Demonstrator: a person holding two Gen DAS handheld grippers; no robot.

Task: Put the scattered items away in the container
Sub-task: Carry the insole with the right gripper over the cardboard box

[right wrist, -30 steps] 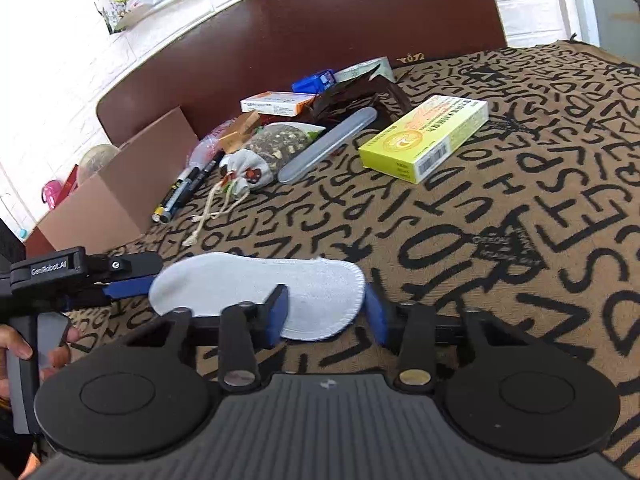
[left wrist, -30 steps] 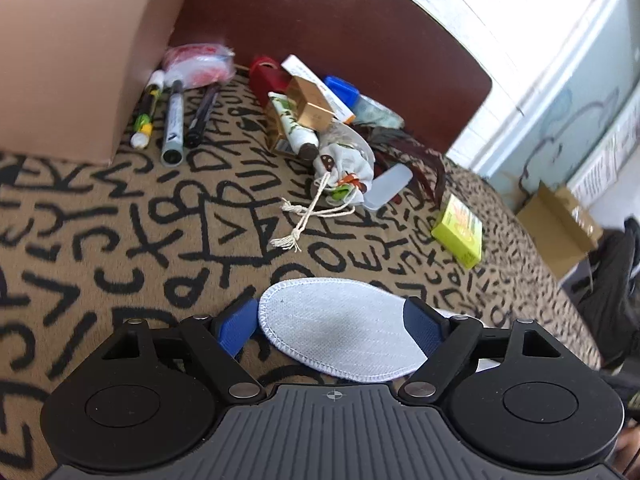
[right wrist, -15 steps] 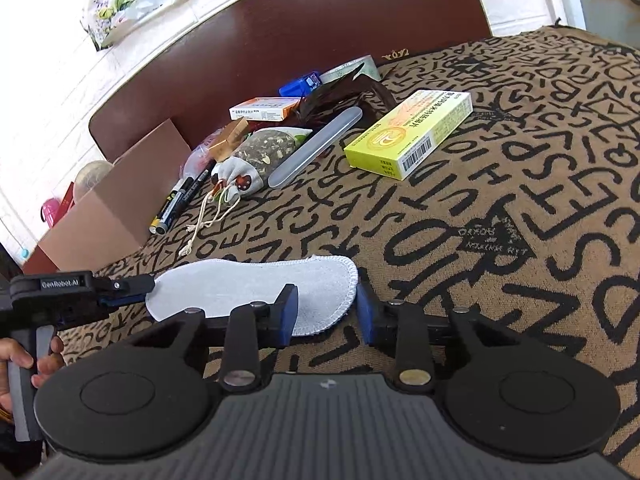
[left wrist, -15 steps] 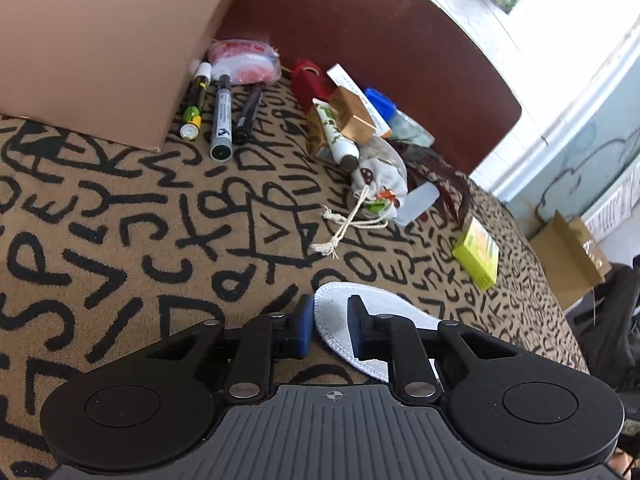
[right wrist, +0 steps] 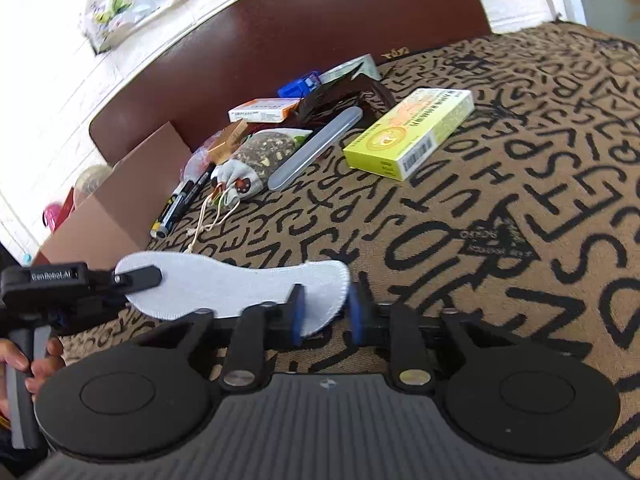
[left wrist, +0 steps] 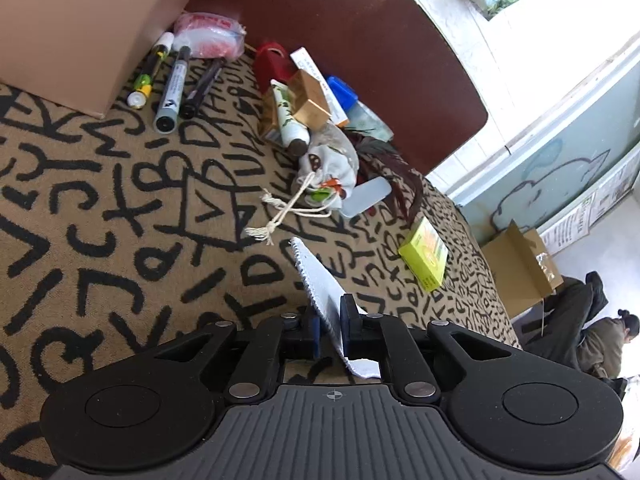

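Insole (right wrist: 224,284): a pale grey, stitched-edge insole; it lies low over the letter-patterned bedspread (right wrist: 500,208), near the viewer, well apart from the cardboard box (right wrist: 116,204) that stands at the far left by the brown headboard (left wrist: 360,32)

Left claw (left wrist: 330,320): clenched on one end of the insole, which stands on edge between its blue pads; its jaws have just been closing

Right claw (right wrist: 326,312): straddles the other, rounded end of the insole; its jaws have just been closing, but the right pad appears to stand clear of the fabric, so this end is not yet gripped

Risk, twisting: the two ends sit at different angles; if the hands roll apart, the floppy insole may buckle or slip from the left pads

Risk, one-sided hold: if the lift starts before the right claw bites, the free end may sag and drag on the bedspread

Risk, clutter: the path to the box passes the drawstring pouch (right wrist: 244,180) and the markers (left wrist: 172,84); a drooping edge may snag the pouch cord

Pose: both claws point forward and downward over the bed; a hand (right wrist: 28,364) grips the left handle at the lower left edge of the right view
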